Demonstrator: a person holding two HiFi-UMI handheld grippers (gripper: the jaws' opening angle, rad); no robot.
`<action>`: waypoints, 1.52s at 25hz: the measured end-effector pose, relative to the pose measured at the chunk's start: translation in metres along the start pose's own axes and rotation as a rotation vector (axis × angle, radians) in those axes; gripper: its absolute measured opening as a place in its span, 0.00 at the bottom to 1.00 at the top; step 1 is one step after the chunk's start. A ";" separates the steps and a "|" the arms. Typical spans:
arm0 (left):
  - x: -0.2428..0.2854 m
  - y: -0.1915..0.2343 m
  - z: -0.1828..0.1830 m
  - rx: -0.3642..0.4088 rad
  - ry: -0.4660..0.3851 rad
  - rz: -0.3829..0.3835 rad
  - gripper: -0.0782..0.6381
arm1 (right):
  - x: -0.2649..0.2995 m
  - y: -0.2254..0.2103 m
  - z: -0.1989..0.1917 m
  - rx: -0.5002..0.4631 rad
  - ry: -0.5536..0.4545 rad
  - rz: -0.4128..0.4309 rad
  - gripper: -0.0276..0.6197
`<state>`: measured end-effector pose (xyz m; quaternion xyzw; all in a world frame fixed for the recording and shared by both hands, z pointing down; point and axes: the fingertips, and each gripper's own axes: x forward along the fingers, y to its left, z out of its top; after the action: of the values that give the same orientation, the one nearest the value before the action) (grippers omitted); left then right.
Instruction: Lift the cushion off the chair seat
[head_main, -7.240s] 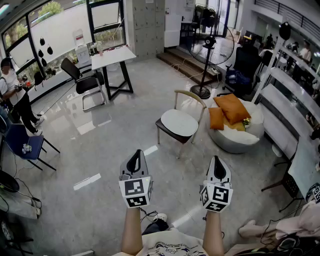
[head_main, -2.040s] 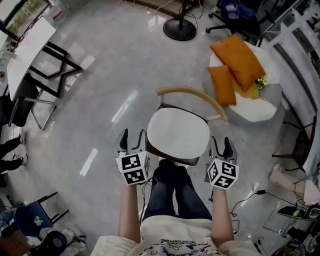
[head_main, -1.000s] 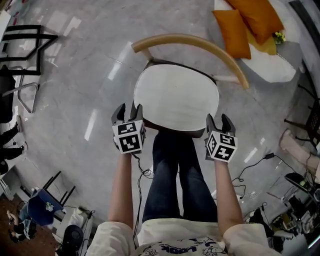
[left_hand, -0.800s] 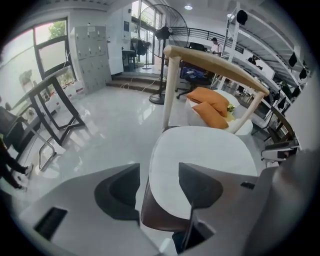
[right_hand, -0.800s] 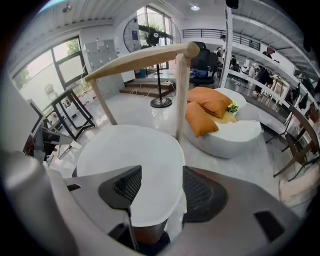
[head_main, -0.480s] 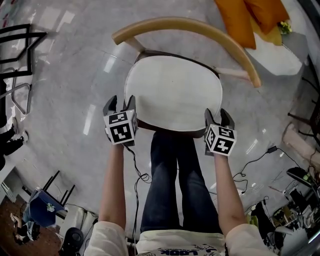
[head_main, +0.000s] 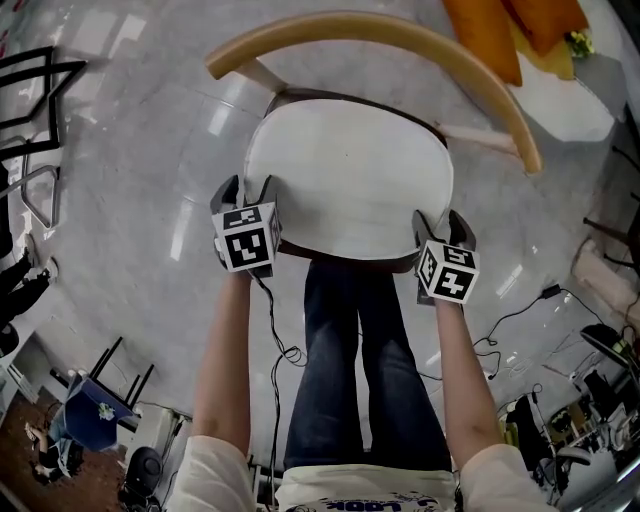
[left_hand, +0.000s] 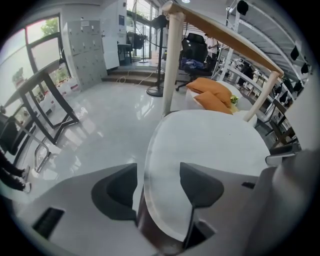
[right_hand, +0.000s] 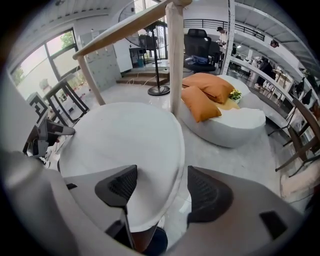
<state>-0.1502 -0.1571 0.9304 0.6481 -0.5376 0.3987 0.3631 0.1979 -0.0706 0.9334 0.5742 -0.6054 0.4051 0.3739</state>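
Head view, white cushion (head_main: 350, 180) on chair seat (head_main: 300, 252), left gripper (head_main: 248, 187) wide open astride its left edge, right gripper (head_main: 440, 218) jaws opening astride its right edge

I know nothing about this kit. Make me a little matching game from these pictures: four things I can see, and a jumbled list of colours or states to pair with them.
Things:
1. cushion
2. chair backrest
3. pillows
4. left gripper

Colours or states:
A. orange
B. jaws apart, astride the cushion's edge
C. white, round, lying flat
D. curved pale wood

Pairs: 1-C, 2-D, 3-A, 4-B
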 end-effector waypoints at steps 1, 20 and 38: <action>0.002 0.000 -0.001 -0.002 -0.001 -0.002 0.49 | 0.001 -0.001 -0.001 0.007 0.000 0.007 0.56; 0.016 -0.014 -0.008 -0.067 0.059 -0.113 0.40 | 0.005 0.004 -0.002 -0.014 0.003 0.058 0.40; -0.094 -0.026 0.012 -0.041 -0.011 -0.016 0.16 | -0.103 0.014 0.036 -0.013 -0.064 0.024 0.14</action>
<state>-0.1326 -0.1254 0.8387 0.6471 -0.5423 0.3813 0.3765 0.1911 -0.0635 0.8237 0.5771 -0.6264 0.3870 0.3534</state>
